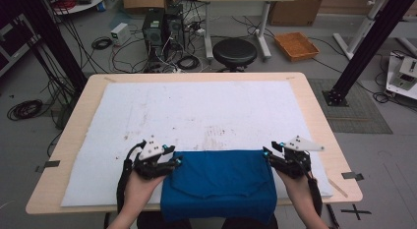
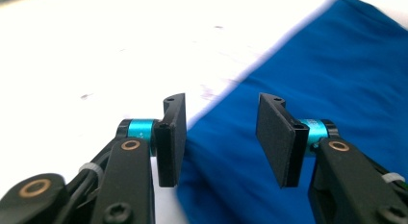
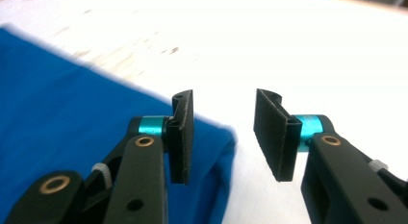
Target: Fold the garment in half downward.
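Already the blue cloth (image 1: 219,185) lies folded at the near edge of the white mat (image 1: 196,111), hanging slightly over the table (image 1: 314,106). Left gripper (image 1: 173,157) and right gripper (image 1: 268,154) sit at its far corners, jaws apart, holding nothing. Further folds probably remain.

So the blue cloth (image 1: 219,185) is a soft matt fabric, smooth with barely a crease, lying on a white felt-like mat (image 1: 196,111) that looks fuzzy and stained. Table (image 1: 314,106) edge is pale wood-look laminate, pretty smooth, and the gripper pads (image 2: 275,137) are matt black with shiny teal metal collars.
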### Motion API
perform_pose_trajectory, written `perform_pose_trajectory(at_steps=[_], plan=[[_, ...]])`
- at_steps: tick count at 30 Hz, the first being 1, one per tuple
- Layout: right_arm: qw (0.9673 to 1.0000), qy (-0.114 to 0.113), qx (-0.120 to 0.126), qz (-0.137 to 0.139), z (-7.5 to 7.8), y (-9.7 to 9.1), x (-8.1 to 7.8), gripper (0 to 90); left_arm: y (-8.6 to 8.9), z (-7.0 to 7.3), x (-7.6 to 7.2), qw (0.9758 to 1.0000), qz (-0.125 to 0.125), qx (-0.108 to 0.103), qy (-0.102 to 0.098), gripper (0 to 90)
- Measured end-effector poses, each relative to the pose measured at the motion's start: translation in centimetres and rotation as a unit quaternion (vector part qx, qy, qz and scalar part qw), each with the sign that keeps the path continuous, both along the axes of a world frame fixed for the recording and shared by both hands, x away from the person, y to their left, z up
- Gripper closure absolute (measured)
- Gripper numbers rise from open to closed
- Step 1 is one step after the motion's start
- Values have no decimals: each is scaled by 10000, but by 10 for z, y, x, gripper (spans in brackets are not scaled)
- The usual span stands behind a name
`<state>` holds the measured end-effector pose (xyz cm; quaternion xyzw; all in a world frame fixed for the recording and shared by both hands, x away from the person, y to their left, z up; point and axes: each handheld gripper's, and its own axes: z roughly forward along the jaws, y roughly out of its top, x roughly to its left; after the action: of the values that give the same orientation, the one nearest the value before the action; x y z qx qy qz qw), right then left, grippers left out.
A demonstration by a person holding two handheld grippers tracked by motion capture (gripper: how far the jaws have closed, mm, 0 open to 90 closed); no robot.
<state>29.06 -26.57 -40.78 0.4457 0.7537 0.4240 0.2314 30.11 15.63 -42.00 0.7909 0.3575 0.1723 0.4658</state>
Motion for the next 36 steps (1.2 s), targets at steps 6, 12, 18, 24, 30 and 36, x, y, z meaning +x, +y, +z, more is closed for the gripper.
perform_pose_trajectory(at_steps=[6,12,18,24,30,36], plan=[[9983,570,131,-72,-20,2,27,584,2,-18,26,9975,367,-25,597,521],[9937,1120,47,43,-39,4,34,625,1,-27,27,9942,402,122,995,541],[9929,1141,93,318,-39,2,28,825,-1,-29,18,9953,182,68,945,756],[9949,937,150,330,-35,-2,29,844,2,-28,20,9966,110,113,806,828],[9963,781,154,334,-28,2,45,844,5,-25,35,9975,118,181,671,833],[9975,661,18,237,-19,8,79,844,5,-12,69,9978,133,313,566,833]])
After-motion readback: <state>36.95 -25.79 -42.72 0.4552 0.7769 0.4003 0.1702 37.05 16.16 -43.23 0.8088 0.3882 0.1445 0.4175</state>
